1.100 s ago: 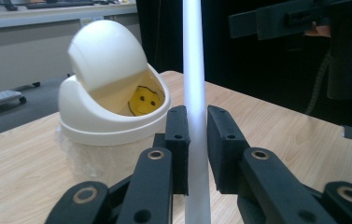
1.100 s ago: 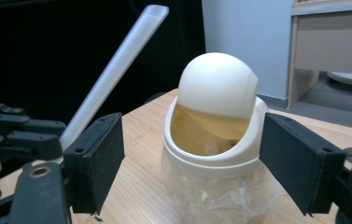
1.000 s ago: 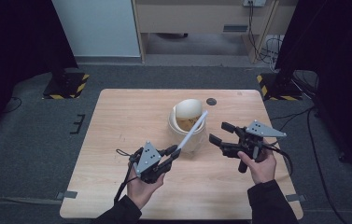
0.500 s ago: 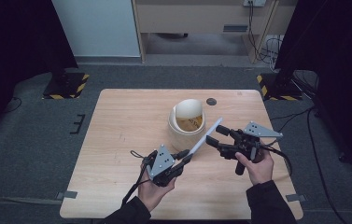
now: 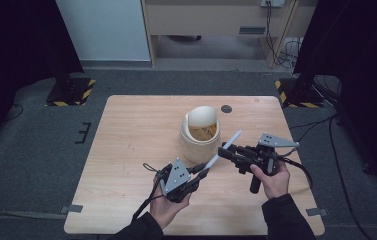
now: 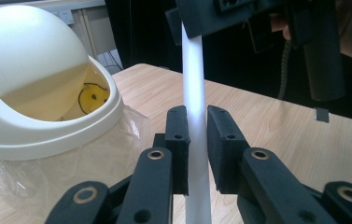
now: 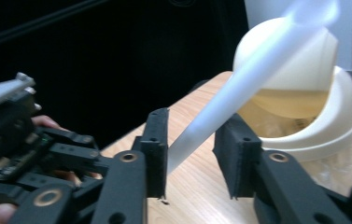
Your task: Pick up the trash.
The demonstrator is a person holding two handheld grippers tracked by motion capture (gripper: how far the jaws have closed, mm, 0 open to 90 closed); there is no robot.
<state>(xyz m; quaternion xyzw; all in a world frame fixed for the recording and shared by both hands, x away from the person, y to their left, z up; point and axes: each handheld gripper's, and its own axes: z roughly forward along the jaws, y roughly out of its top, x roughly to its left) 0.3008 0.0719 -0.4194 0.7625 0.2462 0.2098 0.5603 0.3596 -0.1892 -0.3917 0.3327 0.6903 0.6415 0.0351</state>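
The left tongs (image 6: 197,135) pinch a long white plastic strip (image 5: 224,148) over the wooden bench (image 5: 126,150), at five o'clock from the cream swing-lid bin (image 5: 199,131). The right tongs (image 7: 190,140) have just been closing around its far end, seemingly not yet gripping.

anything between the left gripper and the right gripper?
A white strip spans from the left gripper to the right gripper, seen in the high view. Bare tabletop lies below.

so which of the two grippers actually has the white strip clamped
The left gripper: its pads press both sides of the white strip. The right gripper has just been closing, with the strip between its jaws but a gap on each side.
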